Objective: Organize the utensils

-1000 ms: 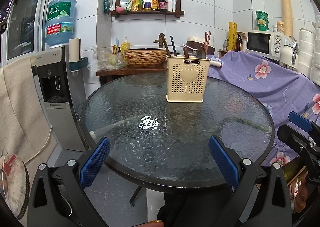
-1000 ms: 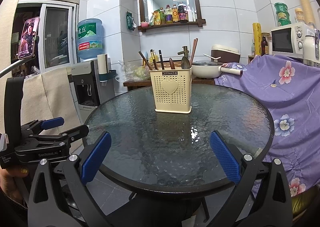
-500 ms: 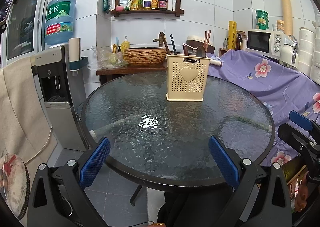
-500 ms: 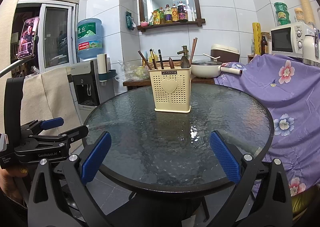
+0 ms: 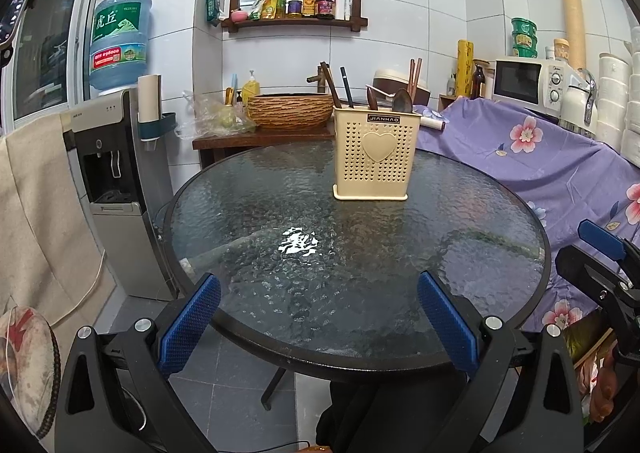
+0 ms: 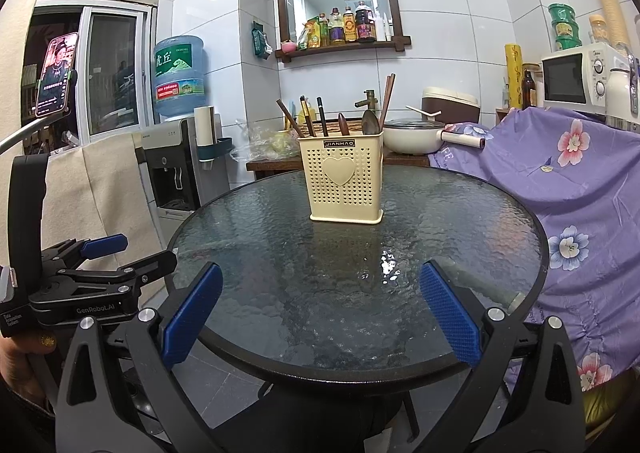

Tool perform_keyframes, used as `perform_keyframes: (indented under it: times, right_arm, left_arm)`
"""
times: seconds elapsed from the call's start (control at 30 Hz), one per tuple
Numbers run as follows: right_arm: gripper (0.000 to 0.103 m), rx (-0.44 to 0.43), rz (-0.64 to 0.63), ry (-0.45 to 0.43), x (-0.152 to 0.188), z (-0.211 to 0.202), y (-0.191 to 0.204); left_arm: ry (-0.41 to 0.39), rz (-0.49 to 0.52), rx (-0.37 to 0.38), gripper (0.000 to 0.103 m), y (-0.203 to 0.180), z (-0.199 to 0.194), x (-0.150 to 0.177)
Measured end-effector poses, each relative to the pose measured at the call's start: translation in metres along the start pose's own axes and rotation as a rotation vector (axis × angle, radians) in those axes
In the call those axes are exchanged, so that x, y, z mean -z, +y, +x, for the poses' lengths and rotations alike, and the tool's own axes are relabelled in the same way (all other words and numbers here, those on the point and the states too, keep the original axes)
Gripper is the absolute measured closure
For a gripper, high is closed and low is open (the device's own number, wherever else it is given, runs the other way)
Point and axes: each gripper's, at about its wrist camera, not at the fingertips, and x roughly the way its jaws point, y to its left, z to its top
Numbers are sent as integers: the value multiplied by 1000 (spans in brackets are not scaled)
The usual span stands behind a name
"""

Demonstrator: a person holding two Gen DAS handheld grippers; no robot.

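Since the earlier frame, nothing has shifted noticeably: both claws remain level at the near rim. The left claw (image 5: 318, 317) and right claw (image 6: 320, 311) are spread wide and empty. The utensil holder (image 6: 342, 180) stands upright on the round glass tabletop (image 6: 460, 213), toward its far side, with chopsticks and spoons inside; their lower ends are hidden. A purple floral cloth (image 6: 580, 181) lies to the right.
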Motion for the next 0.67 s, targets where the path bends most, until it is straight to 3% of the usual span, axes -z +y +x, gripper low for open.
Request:
perform_keyframes:
  times: [0.67]
  right_arm:
    - [6, 0, 4, 7, 4, 2, -1]
  left_arm:
    - [7, -2, -4, 6, 2, -1, 1]
